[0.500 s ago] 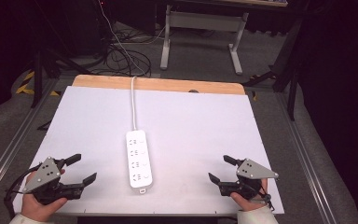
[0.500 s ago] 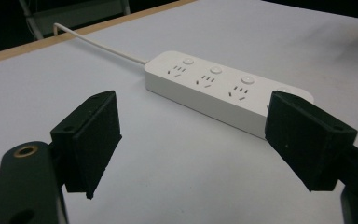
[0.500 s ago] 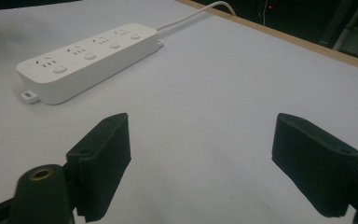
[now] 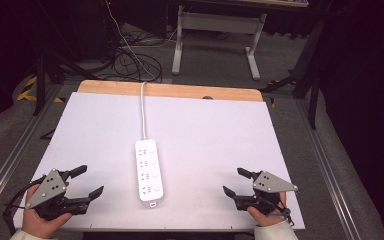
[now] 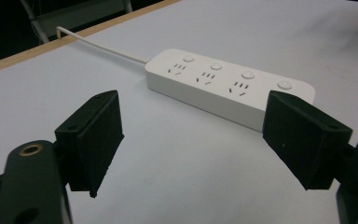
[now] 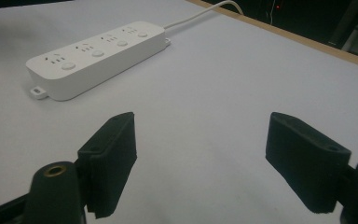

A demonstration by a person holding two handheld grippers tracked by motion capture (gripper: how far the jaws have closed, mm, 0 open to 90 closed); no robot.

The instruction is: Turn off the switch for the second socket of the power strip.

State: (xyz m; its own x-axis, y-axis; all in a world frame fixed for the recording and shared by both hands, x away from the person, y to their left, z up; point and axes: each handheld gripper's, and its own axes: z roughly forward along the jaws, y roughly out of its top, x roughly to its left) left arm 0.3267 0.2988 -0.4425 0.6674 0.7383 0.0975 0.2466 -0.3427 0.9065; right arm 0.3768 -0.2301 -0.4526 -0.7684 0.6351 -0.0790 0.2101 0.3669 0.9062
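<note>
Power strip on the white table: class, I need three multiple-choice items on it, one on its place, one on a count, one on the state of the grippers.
1. Where does the power strip lie?
A. between the two grippers
B. at the table's far right corner
C. held in the left gripper

2. How many round buttons show on top of it?
A. two
B. four
C. six

3. How do the jaws of the left gripper and the right gripper stand?
A. both shut
B. one shut on the cord
C. both open, holding nothing

Answers: 1 A, the high view shows a gripper on either side; 2 B, four counted in the left gripper view; 3 C, bare table shows between each pair.
</note>
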